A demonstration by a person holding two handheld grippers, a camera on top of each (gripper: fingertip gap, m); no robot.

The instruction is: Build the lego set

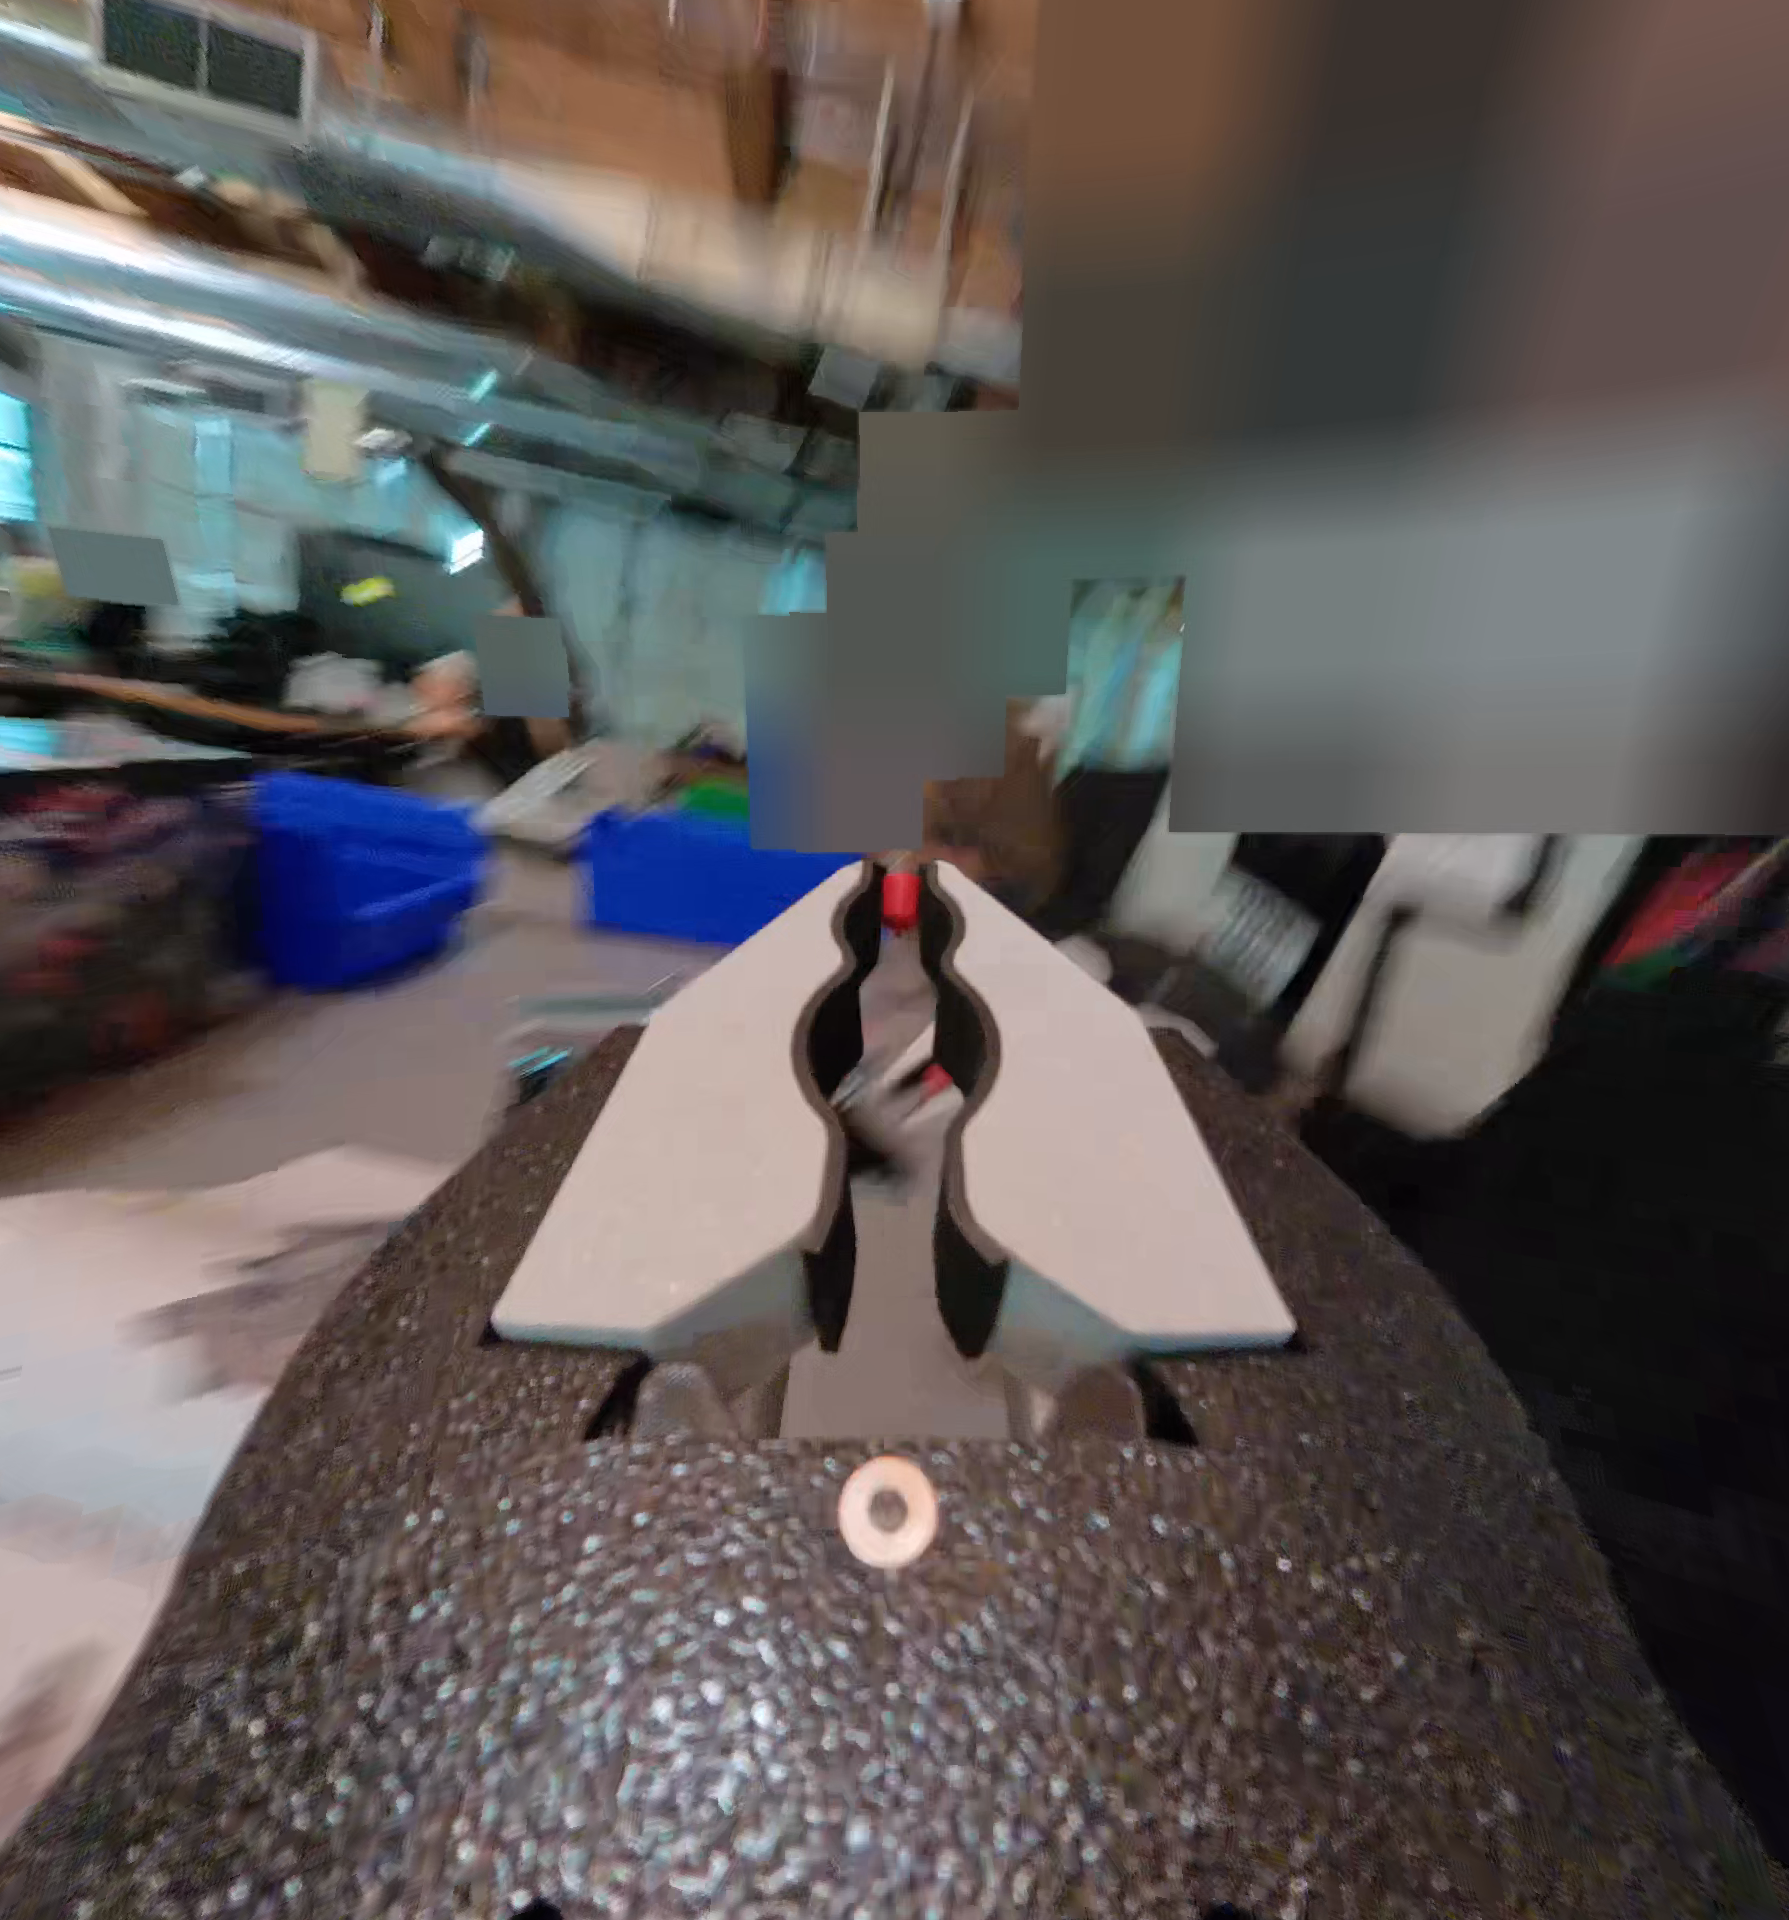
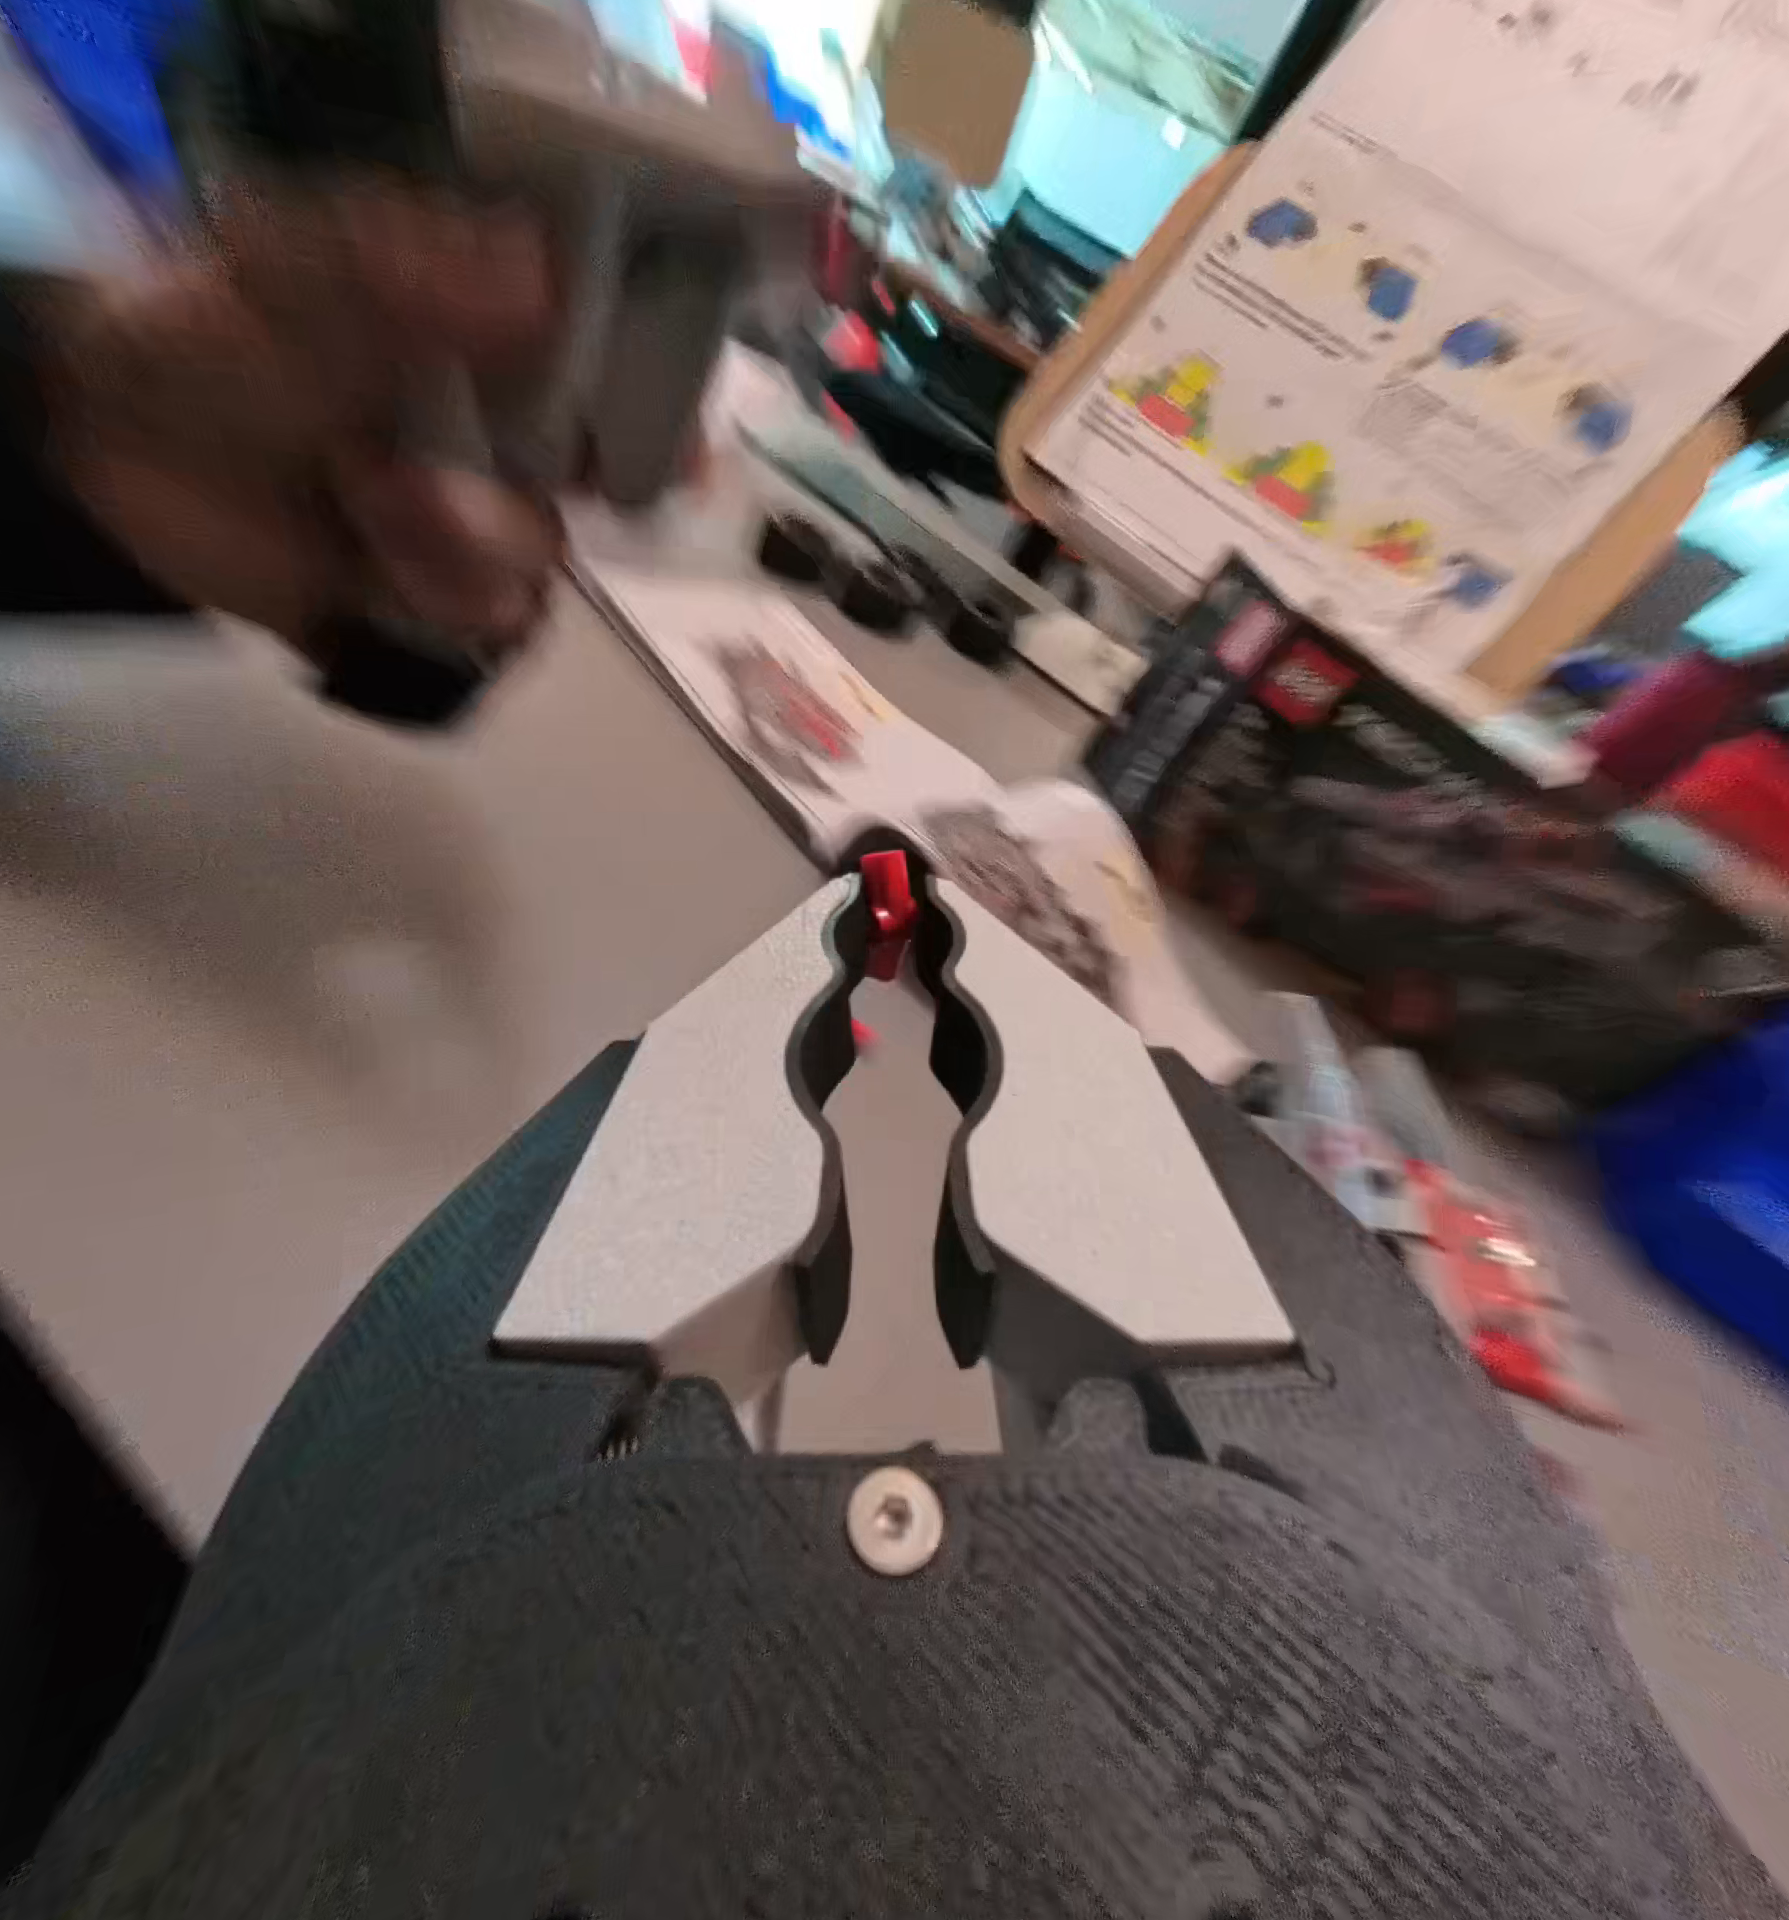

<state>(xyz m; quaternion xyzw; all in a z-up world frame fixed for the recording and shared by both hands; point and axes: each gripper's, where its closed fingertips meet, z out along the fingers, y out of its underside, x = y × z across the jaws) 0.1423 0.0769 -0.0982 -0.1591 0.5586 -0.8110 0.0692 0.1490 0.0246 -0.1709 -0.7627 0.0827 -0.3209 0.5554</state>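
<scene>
both grippers' fingers [image 1: 898, 902] [image 2: 888, 902] pinch small red pieces [image 1: 898, 900] [image 2: 885, 904]; surroundings blurred.

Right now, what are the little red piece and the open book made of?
The red piece, pinched at the right tool's tip, looks like hard glossy plastic: bright highlights on smooth faces. The book looks like paper: thin white printed pages curling at the edge. Motion blur leaves some doubt.

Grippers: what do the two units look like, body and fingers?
Left gripper: speckled dark grainy body, copper-coloured washer, pale grey wedge fingers with black wavy inner pads. Right gripper: black ridged printed body, silver screw, same grey fingers.
</scene>
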